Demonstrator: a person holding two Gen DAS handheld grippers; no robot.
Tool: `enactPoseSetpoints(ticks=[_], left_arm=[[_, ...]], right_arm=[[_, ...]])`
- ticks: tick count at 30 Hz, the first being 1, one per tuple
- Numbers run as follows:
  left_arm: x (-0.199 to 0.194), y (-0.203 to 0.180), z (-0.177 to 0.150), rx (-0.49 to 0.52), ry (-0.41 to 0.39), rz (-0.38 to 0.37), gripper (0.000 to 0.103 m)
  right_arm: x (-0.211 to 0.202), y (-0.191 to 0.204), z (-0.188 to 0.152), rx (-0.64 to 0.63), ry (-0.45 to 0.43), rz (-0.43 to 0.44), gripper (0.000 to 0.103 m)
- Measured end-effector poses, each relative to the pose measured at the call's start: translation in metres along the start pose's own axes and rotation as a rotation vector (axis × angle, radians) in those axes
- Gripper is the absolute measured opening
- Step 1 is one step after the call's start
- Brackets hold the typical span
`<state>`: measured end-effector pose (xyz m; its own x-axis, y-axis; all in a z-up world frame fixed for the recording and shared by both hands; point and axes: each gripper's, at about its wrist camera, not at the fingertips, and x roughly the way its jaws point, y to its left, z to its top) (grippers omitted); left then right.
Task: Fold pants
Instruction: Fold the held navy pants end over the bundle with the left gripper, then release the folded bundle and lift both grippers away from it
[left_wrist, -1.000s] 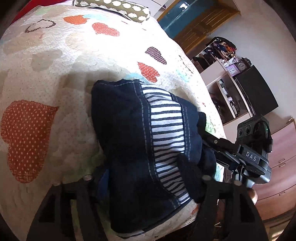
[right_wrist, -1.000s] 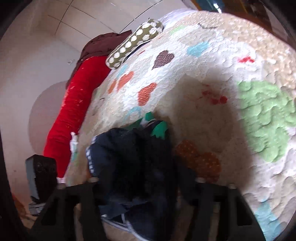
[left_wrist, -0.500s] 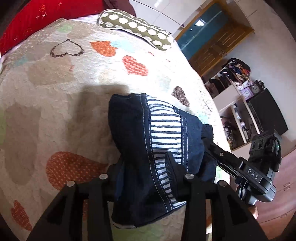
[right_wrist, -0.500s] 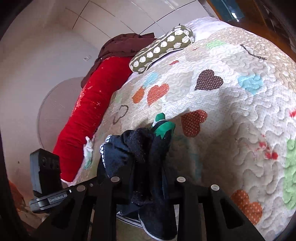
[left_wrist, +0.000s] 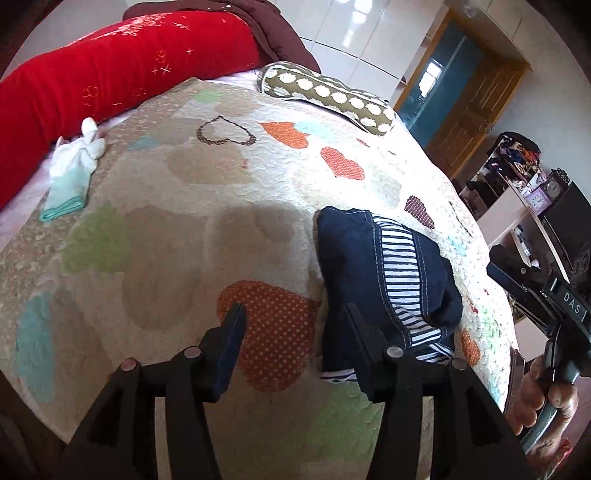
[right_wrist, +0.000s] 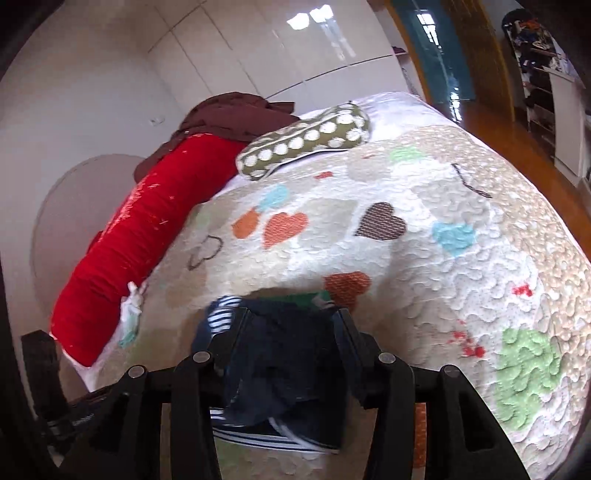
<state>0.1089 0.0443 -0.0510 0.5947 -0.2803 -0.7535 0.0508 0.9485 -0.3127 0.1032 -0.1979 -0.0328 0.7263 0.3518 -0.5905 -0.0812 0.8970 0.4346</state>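
Note:
The dark navy pants (left_wrist: 373, 269) with a white striped side band lie folded in a compact bundle on the heart-patterned quilt (left_wrist: 221, 229). My left gripper (left_wrist: 295, 325) is open and empty, just left of the bundle, its right finger beside the pants' near edge. In the right wrist view the pants (right_wrist: 284, 365) sit between the fingers of my right gripper (right_wrist: 288, 325), which stands open around the bundle. The right gripper's body also shows at the far right of the left wrist view (left_wrist: 539, 295).
A red bolster (left_wrist: 110, 66) and a green dotted pillow (left_wrist: 325, 96) lie at the head of the bed. A white and mint cloth (left_wrist: 70, 173) lies by the bolster. Shelves and a dark cabinet (left_wrist: 565, 218) stand beyond the bed's right edge.
Both grippers have pulled back and up from the folded pants. The left gripper has let go of the bundle and shifted left of it. The right gripper's fingers have spread wider.

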Motion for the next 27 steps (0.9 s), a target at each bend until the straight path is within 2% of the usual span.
enactPoseSetpoints(ticks=[2,3,5,7,8,11,15,20,27], left_arm=[[-0.012,0.005,-0.007,-0.003,-0.024,0.029,0.052],[-0.018,0.006,-0.01,0.005,-0.04,0.048,0.052],[-0.032,0.008,-0.017,0.027,-0.079,0.086,0.057],[-0.047,0.007,-0.021,0.053,-0.13,0.127,0.064],[-0.054,0.006,-0.023,0.067,-0.157,0.144,0.067],[-0.072,-0.002,-0.029,0.103,-0.23,0.191,0.074],[-0.086,-0.019,-0.034,0.133,-0.286,0.203,0.08],[-0.097,-0.041,-0.047,0.178,-0.298,0.219,0.082],[-0.118,-0.063,-0.056,0.228,-0.322,0.232,0.085]], right_arm=[[0.013,0.012,-0.007,-0.004,0.05,0.073,0.051],[0.022,0.014,-0.013,-0.003,0.076,0.07,0.051],[0.044,0.008,-0.028,0.001,0.129,-0.006,0.051],[0.063,-0.005,-0.041,-0.004,0.173,-0.136,0.06],[0.065,-0.012,-0.045,0.007,0.174,-0.146,0.065],[0.046,-0.019,-0.049,0.066,0.132,-0.116,0.066],[0.006,-0.001,-0.058,0.034,0.051,-0.128,0.066],[-0.039,0.02,-0.081,-0.002,-0.028,-0.184,0.066],[-0.072,0.055,-0.102,-0.121,-0.1,-0.245,0.068]])
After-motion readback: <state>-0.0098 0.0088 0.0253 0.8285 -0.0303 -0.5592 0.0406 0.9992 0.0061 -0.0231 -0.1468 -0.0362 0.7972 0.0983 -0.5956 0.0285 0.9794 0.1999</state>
